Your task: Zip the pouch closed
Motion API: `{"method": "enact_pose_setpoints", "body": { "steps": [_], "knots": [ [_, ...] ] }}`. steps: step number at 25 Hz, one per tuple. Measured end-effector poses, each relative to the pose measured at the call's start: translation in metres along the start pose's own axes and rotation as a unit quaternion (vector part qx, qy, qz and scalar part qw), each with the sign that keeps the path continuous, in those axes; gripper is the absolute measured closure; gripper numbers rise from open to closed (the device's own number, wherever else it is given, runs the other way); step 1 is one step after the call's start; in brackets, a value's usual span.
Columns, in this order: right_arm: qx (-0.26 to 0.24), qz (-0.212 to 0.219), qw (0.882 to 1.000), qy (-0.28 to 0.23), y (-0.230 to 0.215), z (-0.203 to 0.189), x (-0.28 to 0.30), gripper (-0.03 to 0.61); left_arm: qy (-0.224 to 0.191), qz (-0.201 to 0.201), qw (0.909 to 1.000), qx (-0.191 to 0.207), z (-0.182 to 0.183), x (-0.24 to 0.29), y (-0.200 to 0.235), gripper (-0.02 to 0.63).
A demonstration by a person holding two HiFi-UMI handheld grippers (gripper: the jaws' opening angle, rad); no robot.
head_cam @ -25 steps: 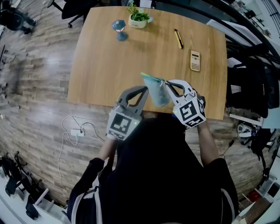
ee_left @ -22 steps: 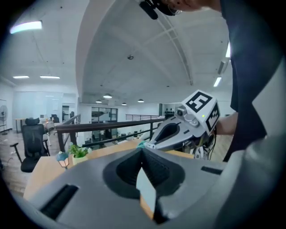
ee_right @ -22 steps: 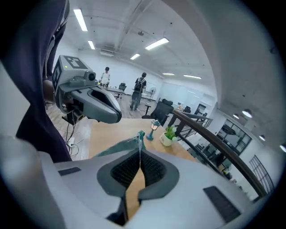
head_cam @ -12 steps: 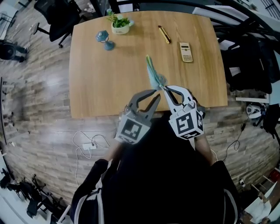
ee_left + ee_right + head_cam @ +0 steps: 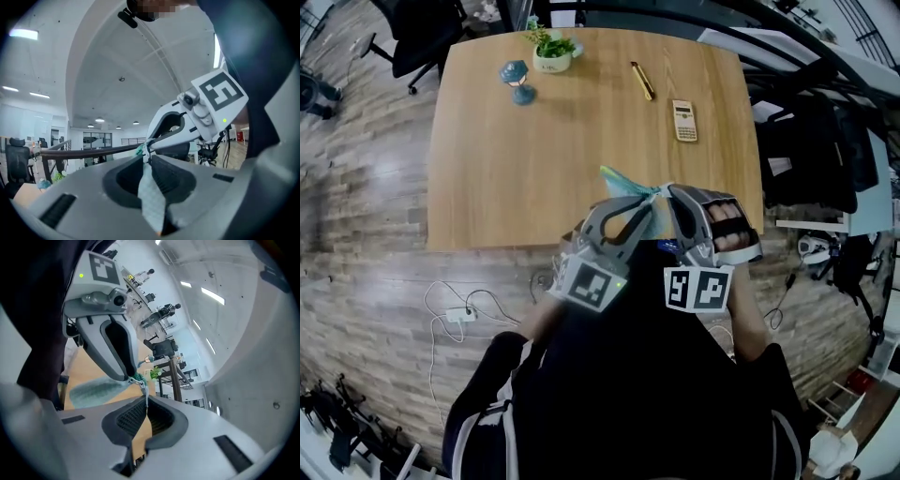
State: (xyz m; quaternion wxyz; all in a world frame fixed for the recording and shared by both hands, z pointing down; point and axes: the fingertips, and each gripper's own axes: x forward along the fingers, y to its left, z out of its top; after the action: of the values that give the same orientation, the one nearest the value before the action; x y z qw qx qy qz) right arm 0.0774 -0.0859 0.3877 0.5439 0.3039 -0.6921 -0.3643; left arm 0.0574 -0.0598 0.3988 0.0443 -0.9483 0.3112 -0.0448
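Closest in, the left gripper (image 5: 148, 158) has its fingers pressed shut on the mesh fabric of a small teal zip pouch (image 5: 623, 182). Just beside it, the right gripper (image 5: 146, 398) pinches the pouch's small metal zip pull (image 5: 144, 389) between closed fingers. The pouch is held in the air over the near edge of a light wooden desk (image 5: 516, 169). Farther back lie a beige calculator (image 5: 684, 120), a slim yellow-and-black tool (image 5: 642, 80), a small blue ornament (image 5: 517, 80) and a potted green plant (image 5: 551, 52).

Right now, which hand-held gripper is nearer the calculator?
Right. In the head view the right hand-held gripper is below the calculator; the left hand-held gripper is lower and further left.
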Motion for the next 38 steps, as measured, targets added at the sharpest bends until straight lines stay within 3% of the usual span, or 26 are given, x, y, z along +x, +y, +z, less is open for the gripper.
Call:
{"method": "enact_pose_setpoints", "body": {
  "steps": [9,16,28,38],
  "knots": [
    [0.059,0.010,0.998,0.001,-0.006,0.014,-0.004,0.560,-0.028,0.018,0.9994,0.012,0.013,0.001,0.004,0.574],
    [0.142,0.032,0.989,-0.008,-0.002,0.018,-0.001,0.561,-0.035,0.041,0.9984,0.017,0.014,-0.004,0.013,0.574],
    [0.212,0.050,0.976,-0.020,0.008,0.024,0.003,0.560,-0.027,0.053,0.9980,0.023,0.008,-0.010,0.022,0.598],
    [0.243,0.063,0.968,-0.030,0.016,0.027,0.000,0.561,-0.016,0.045,0.9987,-0.015,0.008,-0.015,0.024,0.611]
  ]
}}
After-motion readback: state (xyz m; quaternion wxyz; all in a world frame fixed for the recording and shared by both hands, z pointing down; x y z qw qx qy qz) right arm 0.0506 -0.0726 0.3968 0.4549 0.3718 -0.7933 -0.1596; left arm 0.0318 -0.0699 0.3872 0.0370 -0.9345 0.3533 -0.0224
